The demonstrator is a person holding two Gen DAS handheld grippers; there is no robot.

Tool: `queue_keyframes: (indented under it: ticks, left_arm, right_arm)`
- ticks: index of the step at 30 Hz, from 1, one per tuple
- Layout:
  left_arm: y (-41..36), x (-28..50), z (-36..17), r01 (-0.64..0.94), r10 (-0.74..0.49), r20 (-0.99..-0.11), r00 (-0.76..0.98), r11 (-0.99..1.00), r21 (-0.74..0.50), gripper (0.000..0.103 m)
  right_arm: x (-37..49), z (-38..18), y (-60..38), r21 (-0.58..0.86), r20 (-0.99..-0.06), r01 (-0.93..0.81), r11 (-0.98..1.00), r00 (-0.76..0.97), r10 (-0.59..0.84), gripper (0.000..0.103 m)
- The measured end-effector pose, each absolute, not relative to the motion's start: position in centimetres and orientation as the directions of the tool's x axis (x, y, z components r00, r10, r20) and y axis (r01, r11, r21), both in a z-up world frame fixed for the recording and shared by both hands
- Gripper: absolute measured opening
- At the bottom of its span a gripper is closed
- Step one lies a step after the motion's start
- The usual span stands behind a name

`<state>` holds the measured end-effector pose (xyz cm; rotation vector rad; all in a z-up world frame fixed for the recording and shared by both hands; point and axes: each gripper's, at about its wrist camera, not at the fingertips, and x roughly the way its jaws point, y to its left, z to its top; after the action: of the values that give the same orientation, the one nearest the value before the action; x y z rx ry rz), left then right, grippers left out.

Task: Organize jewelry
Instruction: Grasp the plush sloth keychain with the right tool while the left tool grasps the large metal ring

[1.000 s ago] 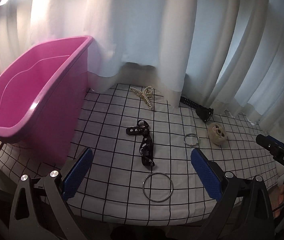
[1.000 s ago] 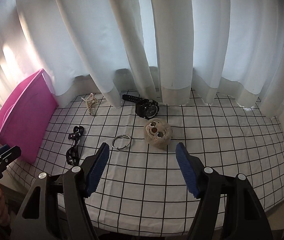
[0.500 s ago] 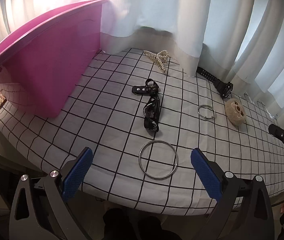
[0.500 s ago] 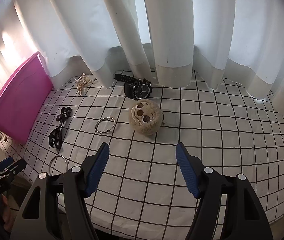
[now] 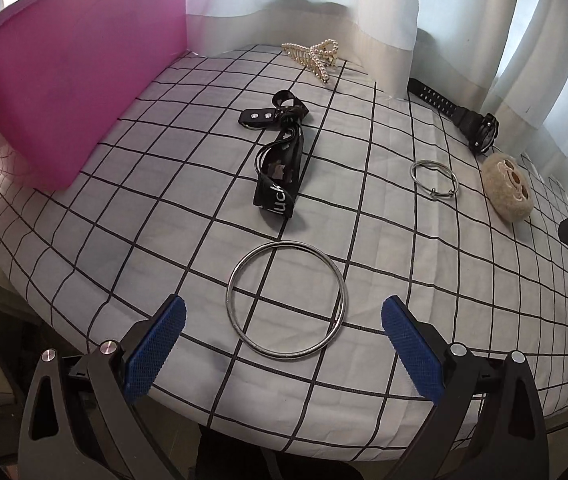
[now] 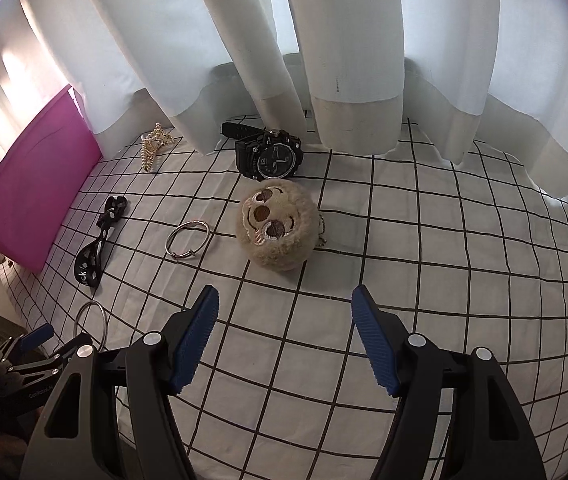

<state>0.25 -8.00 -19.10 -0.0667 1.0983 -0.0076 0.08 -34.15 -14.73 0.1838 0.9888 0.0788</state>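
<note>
A large silver ring lies on the grid cloth just ahead of my open, empty left gripper; it also shows in the right wrist view. Behind it lie a black strap, a pearl hair claw, a small silver bangle, a black watch and a furry plush charm. My right gripper is open and empty, a short way in front of the plush charm, with the watch and the bangle beyond.
A pink plastic bin stands at the table's left. White curtains hang along the back edge. The table's front edge is just under my left gripper. The left gripper shows at the right wrist view's lower left.
Both grippers have moved forward and down toward the table. The large ring is now close in front of my left gripper, the plush charm closer to my right. Both stay open.
</note>
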Motion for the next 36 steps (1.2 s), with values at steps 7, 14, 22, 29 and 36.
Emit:
queue_keyframes:
  ticks: [7, 14, 22, 29, 36]
  left_arm:
    - [-8.3, 0.9, -21.3, -0.086, 0.004, -0.903, 0.43, 0.996, -0.036, 0.097]
    - [-8.7, 1.0, -21.5, -0.109, 0.049, -0.887, 0.46, 0.994, -0.002, 0.098]
    - [-8.6, 0.9, -21.5, -0.133, 0.063, -0.876, 0.478, 0.991, -0.001, 0.098]
    - [-8.7, 0.8, -21.5, -0.144, 0.072, -0.866, 0.495, 0.99, -0.001, 0.098]
    - [-8.7, 0.4, -21.6, -0.143, 0.076, -0.844, 0.531, 0.99, -0.001, 0.098]
  right_arm:
    - [1.3, -15.9, -34.8, 0.197, -0.822, 0.006, 0.98, 0.545, 0.162, 0.066]
    - [3.8, -17.0, -34.6, 0.158, -0.837, -0.029, 0.987, 0.526, 0.149, 0.066]
    - [6.5, -18.4, -33.1, 0.11, -0.862, -0.125, 0.986, 0.482, 0.157, 0.066]
    - [8.8, -19.9, -32.0, 0.085, -0.876, -0.15, 0.985, 0.459, 0.146, 0.066]
    - [9.4, -20.2, -31.3, 0.068, -0.86, -0.149, 0.986, 0.492, 0.134, 0.066]
